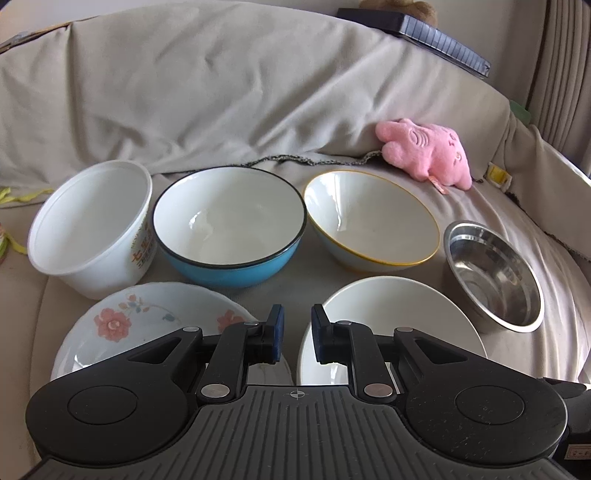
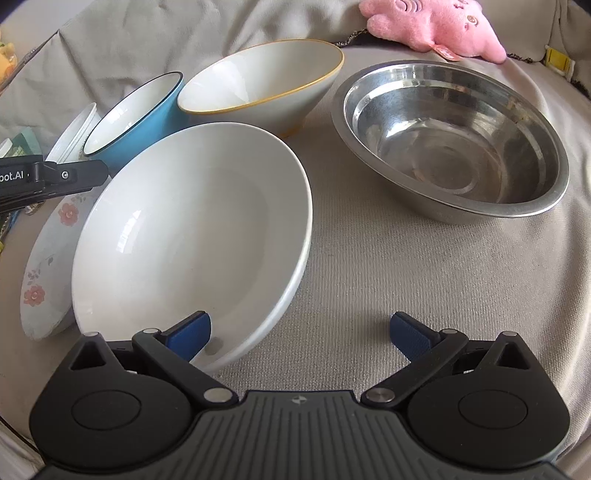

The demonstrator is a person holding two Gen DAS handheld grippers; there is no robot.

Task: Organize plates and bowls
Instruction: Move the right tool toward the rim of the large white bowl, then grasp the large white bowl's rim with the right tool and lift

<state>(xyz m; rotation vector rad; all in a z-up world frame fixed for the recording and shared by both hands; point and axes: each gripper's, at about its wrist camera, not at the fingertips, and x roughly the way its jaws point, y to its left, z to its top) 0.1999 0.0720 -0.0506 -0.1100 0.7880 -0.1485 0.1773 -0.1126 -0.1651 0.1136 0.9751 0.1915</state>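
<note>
On a beige-covered sofa seat stand a white plastic tub [image 1: 92,229], a blue bowl [image 1: 229,229] [image 2: 136,114], a yellow-rimmed white bowl [image 1: 373,221] [image 2: 262,81] and a steel bowl [image 1: 495,273] [image 2: 450,144]. In front lie a flowered plate [image 1: 147,317] [image 2: 44,266] and a plain white plate [image 1: 399,314] [image 2: 192,236]. My left gripper [image 1: 297,334] hovers between the two plates, jaws slightly apart and empty. My right gripper [image 2: 301,336] is wide open, its left finger over the white plate's near rim, its right finger over the cloth.
A pink plush toy [image 1: 424,151] [image 2: 436,26] lies behind the bowls against the sofa back. A dark flat object [image 1: 417,33] rests on top of the sofa back. The left gripper's body [image 2: 44,177] shows at the left edge of the right wrist view.
</note>
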